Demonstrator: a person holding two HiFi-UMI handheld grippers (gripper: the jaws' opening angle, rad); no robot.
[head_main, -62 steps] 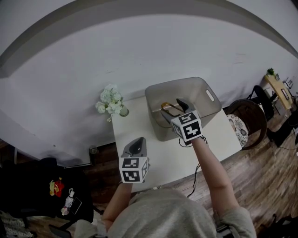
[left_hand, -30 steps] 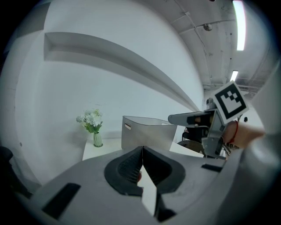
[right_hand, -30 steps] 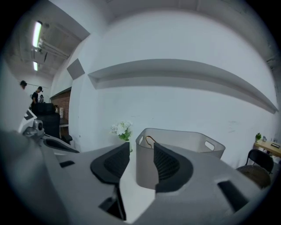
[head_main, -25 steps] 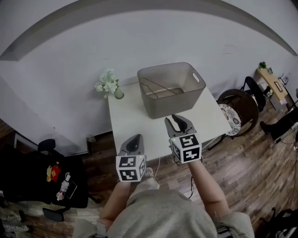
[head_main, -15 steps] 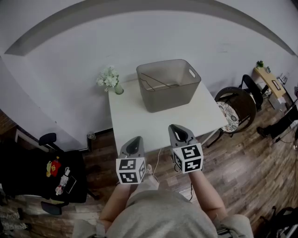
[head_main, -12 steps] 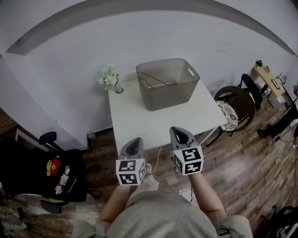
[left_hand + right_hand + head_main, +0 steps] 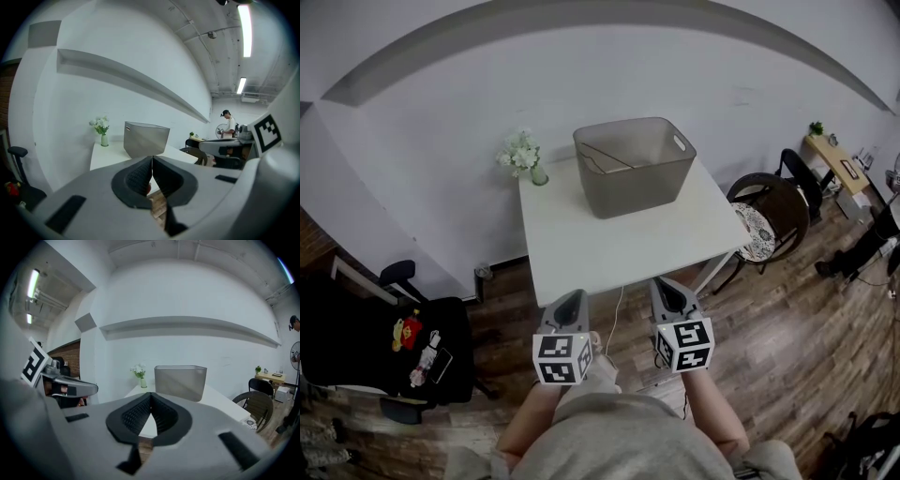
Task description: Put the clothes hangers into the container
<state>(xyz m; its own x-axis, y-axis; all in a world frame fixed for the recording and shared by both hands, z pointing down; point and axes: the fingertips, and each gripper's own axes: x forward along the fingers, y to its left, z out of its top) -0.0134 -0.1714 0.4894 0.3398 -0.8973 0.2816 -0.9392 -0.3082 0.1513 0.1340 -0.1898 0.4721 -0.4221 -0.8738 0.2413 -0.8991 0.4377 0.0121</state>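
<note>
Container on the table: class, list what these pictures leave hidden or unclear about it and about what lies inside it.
- Head view: the hangers inside the container show only as thin lines, too small to count.
- Head view: the container's near wall hides most of its floor.
- Left gripper view: the container is seen side-on, and its cloudy wall hides the inside.
- Right gripper view: again only the outer wall shows, and no contents.

translucent grey container (image 7: 635, 164), white table (image 7: 619, 239), seemingly white flowers (image 7: 519, 150)
</note>
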